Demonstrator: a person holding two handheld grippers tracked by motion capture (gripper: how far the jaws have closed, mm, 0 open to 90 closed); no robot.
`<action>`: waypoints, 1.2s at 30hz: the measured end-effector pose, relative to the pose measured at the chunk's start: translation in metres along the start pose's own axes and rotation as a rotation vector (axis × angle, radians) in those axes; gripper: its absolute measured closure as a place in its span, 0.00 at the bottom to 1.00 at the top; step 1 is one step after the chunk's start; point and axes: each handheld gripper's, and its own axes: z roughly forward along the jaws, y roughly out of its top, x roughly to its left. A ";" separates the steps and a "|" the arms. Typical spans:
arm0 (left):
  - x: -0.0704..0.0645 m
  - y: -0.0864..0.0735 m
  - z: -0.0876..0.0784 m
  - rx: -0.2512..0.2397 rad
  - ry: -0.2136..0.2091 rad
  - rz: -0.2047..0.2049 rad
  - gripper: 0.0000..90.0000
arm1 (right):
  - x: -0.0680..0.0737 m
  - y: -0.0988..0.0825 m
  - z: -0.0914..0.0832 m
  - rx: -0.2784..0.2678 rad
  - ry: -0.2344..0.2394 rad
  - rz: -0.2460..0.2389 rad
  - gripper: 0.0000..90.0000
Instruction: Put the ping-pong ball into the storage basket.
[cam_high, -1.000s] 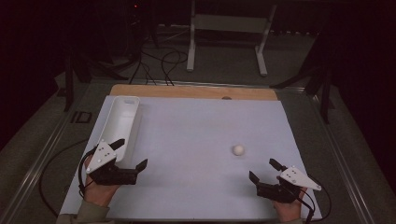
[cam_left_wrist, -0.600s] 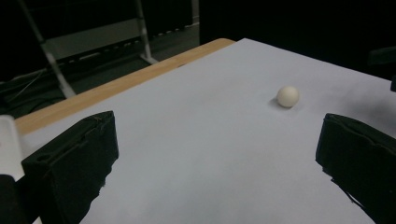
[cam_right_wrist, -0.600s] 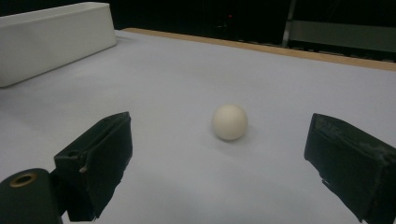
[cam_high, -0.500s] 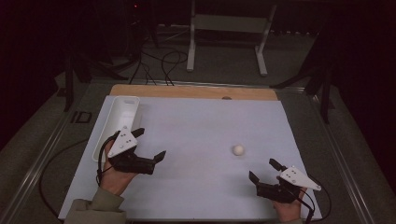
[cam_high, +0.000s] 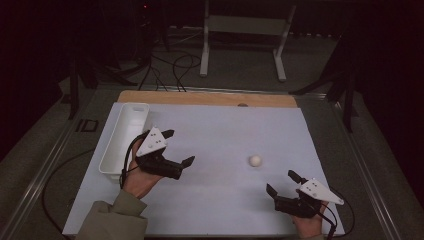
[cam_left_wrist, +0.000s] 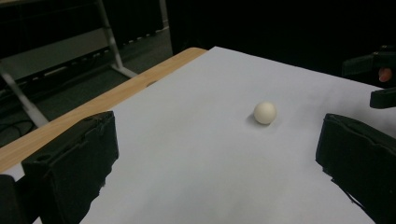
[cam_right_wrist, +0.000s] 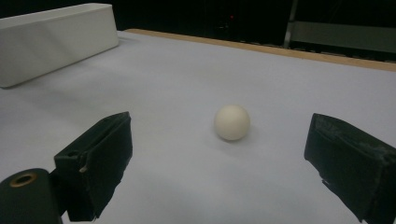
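High view shows the ball (cam_high: 255, 160) lying free on the surface (cam_high: 225, 130), between your two claws. Your left claw (cam_high: 177, 148) and right claw (cam_high: 281, 183) both gape wide and hold nothing. No grab yet; picking it up is all left.

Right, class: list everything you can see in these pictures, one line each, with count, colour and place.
Ball: one, white, on the sheet right of centre, touching nothing.
Tray: one, white, long and open-topped, along the sheet's left edge.
Sheet: one, pale grey-white, covering most of the table.
Table: one, wood-coloured, bare strip at the far edge.
Metal stand: one, light grey, on the floor beyond the table.
Cables: several, black, on the floor behind the table.
Left gripper: one, black with a grey plate, open, beside the tray.
Right gripper: one, black with a grey plate, open, near the ball.
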 end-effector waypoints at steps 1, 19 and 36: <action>0.001 0.001 0.003 0.003 -0.005 0.001 0.00 | 0.000 0.000 0.000 0.000 0.000 -0.003 0.08; 0.006 0.024 0.055 0.070 -0.098 0.048 0.00 | -0.001 0.000 -0.002 -0.008 0.002 0.006 0.08; 0.004 0.032 0.103 0.150 -0.135 0.066 0.00 | -0.002 -0.001 -0.002 -0.008 0.000 -0.004 0.08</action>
